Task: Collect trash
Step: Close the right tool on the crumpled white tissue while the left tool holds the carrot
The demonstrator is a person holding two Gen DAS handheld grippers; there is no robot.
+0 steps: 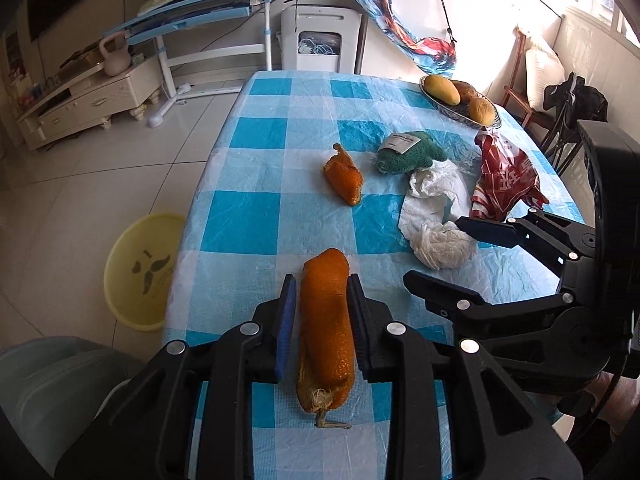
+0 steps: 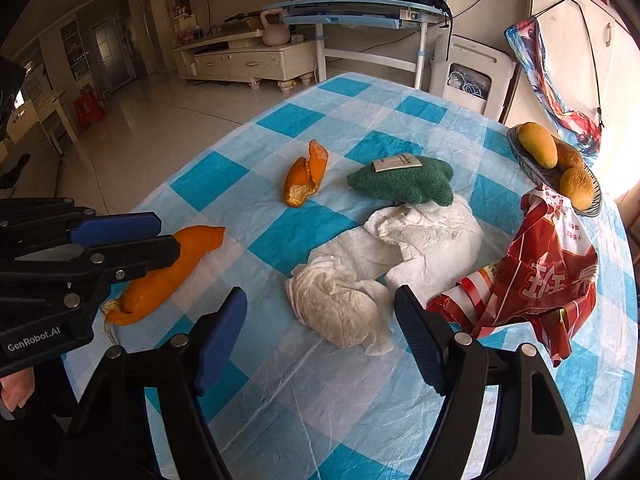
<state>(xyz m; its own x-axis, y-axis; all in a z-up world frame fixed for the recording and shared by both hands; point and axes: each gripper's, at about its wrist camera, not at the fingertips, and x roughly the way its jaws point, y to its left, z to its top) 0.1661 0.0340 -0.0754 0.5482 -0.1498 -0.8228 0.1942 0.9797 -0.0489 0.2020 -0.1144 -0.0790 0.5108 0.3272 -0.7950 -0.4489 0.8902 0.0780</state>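
My left gripper [image 1: 321,284] is shut on a long orange peel [image 1: 326,328] that lies on the blue checked table; it shows in the right wrist view [image 2: 160,276] at the left too. A second orange peel [image 1: 344,174] [image 2: 306,174] lies mid-table. My right gripper [image 2: 320,320] is open, its jaws either side of a crumpled white tissue [image 2: 340,312] [image 1: 440,246]. A red plastic bag [image 2: 536,276] [image 1: 506,178] lies to the right of the tissue.
A green plush toy [image 2: 404,182] lies behind the tissues. A basket of mangoes [image 2: 556,168] stands at the table's far right. A yellow basin [image 1: 138,270] sits on the floor left of the table [image 1: 256,216].
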